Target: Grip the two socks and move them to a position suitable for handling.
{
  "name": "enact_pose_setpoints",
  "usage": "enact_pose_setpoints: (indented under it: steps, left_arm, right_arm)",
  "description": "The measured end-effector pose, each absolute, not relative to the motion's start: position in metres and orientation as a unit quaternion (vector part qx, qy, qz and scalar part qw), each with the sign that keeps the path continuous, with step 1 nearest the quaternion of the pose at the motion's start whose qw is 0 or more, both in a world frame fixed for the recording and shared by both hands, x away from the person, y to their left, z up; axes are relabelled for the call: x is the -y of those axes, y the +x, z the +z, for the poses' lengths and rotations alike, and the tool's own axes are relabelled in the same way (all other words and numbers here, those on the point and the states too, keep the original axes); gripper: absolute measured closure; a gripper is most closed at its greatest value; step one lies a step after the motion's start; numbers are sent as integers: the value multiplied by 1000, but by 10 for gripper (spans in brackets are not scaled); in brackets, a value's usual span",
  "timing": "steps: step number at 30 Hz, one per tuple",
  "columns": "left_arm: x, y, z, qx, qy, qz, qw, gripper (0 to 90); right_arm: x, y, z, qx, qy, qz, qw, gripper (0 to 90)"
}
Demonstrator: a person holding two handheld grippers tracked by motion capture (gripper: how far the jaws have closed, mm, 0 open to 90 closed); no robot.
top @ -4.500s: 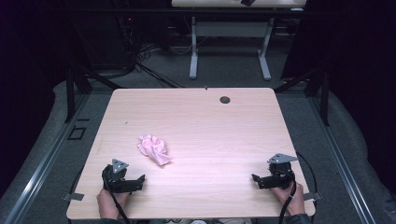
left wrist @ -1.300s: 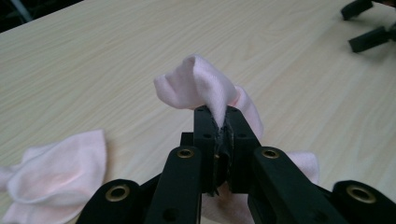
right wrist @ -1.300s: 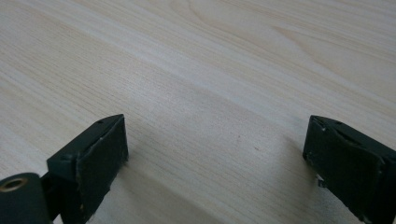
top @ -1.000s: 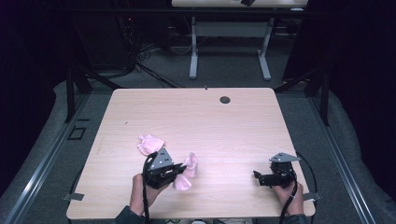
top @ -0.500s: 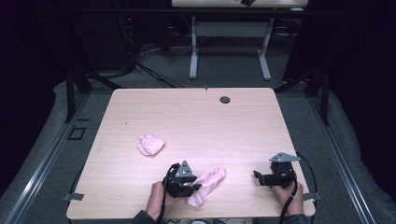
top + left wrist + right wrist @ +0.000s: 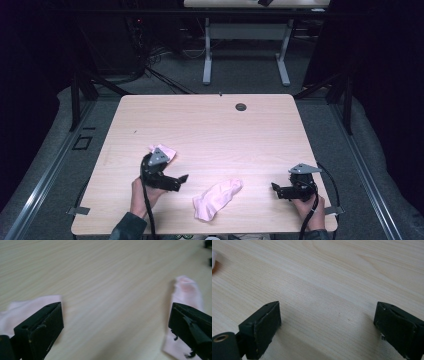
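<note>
Two pink socks are on the wooden table (image 6: 210, 125). One lies stretched out near the front edge (image 6: 217, 197); its toe end shows at the right of the left gripper view (image 6: 187, 290). The other sock is crumpled (image 6: 165, 150), just behind my left gripper (image 6: 179, 182), and shows pale by the left jaw (image 6: 27, 307). My left gripper (image 6: 116, 312) is open. Its jaws have just been opening and only bare wood lies between them. My right gripper (image 6: 276, 190) rests at the front right, open over bare table (image 6: 327, 307).
A small black grommet (image 6: 241, 106) sits near the table's far edge. Tape tabs mark the front corners (image 6: 79, 211). Beyond the table stand another table's white legs (image 6: 207, 55) and cables on a dark floor.
The left gripper has let go of the sock it carried, which now lies flat near the front edge. That hand has moved back left, beside the crumpled sock. The right gripper has not moved.
</note>
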State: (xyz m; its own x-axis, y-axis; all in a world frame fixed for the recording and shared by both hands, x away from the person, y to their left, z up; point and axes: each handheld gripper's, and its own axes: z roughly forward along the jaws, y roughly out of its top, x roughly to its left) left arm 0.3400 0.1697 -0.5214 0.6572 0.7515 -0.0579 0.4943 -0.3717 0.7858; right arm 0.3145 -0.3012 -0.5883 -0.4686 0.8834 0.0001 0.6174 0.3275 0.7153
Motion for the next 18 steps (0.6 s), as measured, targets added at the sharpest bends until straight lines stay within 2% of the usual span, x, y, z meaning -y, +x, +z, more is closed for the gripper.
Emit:
enact_pose_setpoints:
  steps: [8,11,12,14,18]
  left_arm:
    - [-214,394,-529,-469,781,181,370,3]
    - [-219,409,-538,-480,780,180,359,96]
    - [-218,412,-540,-483,781,178,354,155]
    - [-217,418,-545,-484,786,180,340,165]
    - [-214,428,-559,-493,794,178,307,251]
  right_arm:
    - [301,315,-588,-790,475,333,200,68]
    - [301,315,-588,-789,476,333,201,68]
    - [301,315,-588,-789,476,333,200,68]
    - [301,315,-588,-788,476,334,201,69]
    - [301,314,-588,-788,477,334,202,71]
